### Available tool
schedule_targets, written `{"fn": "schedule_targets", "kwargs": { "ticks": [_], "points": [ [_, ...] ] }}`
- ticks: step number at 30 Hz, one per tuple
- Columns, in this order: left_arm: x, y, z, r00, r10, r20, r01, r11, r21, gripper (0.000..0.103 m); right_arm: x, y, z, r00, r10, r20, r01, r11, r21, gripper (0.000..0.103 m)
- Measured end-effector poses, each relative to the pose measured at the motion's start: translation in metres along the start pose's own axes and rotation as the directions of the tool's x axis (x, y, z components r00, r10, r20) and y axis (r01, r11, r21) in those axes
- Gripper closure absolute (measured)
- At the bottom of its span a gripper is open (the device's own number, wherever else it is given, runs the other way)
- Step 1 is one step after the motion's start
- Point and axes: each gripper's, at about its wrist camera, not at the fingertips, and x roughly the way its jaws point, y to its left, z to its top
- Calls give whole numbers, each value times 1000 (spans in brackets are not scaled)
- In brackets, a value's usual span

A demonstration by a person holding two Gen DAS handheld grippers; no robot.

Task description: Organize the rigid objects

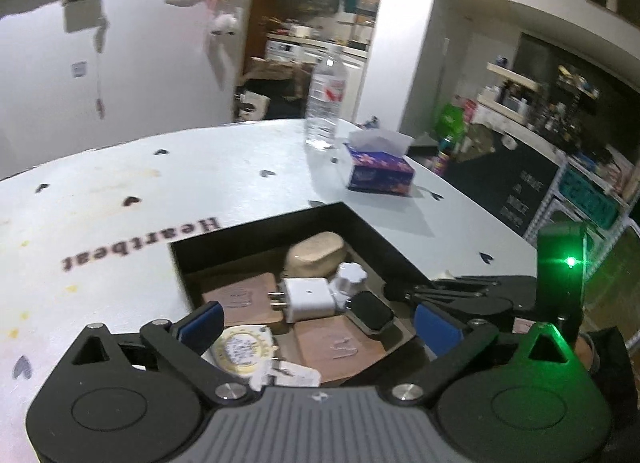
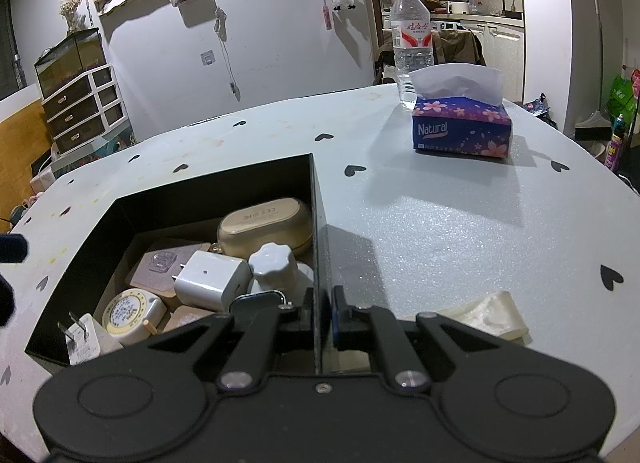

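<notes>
We hold the left gripper (image 1: 316, 323) wide open and empty above the near end of the black box (image 2: 200, 187), its blue pads well apart. Our right gripper (image 2: 322, 315) is closed on the right wall of that box, one finger inside and one outside, apparently steadying it.

The rigid objects all lie inside the box: a white charger (image 1: 306, 299) in the middle with its prongs pointing left, a beige case (image 1: 316, 253) at the far end, a white knob (image 1: 351, 274) just right of the charger, a dark small device (image 1: 370, 313) near the right wall, a round tape measure (image 1: 242, 349) and a second plug (image 2: 82, 339) at the near left corner.

We see nothing rigid left out on the desk (image 2: 440, 223), only a tissue box (image 2: 462, 131), a water bottle (image 2: 412, 39) and a crumpled clear wrapper (image 2: 488, 315). So we judge the sorting nearly finished. The box contents sit directly ahead of and below the left gripper, which is the free one.
</notes>
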Motion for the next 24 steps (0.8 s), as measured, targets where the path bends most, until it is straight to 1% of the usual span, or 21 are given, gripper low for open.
{"fn": "schedule_targets", "kwargs": {
  "ticks": [2,7,11,13,18,24],
  "points": [
    [-5,2,-2,1000,29,13,-28,999,-20,0,0,0,0,1000,-1,0,1,1000,0,96],
    [-13,7,-9,996,91,17,-90,993,-74,0,0,0,0,1000,0,0,0,1000,0,96],
    [-14,8,-16,994,108,4,-107,990,-93,0,0,-1,0,1000,-1,-3,1,1000,-1,96],
    [-14,8,-19,992,128,5,-127,987,-99,0,1,-2,-1,1000,-1,-5,1,1000,0,96],
    [-15,12,-28,981,193,20,-188,972,-140,0,1,-3,0,1000,-2,-10,2,1000,-4,96],
    [-22,13,-37,966,257,34,-248,955,-163,0,-3,-3,3,1000,14,1,-14,1000,-18,94]
  ]
}}
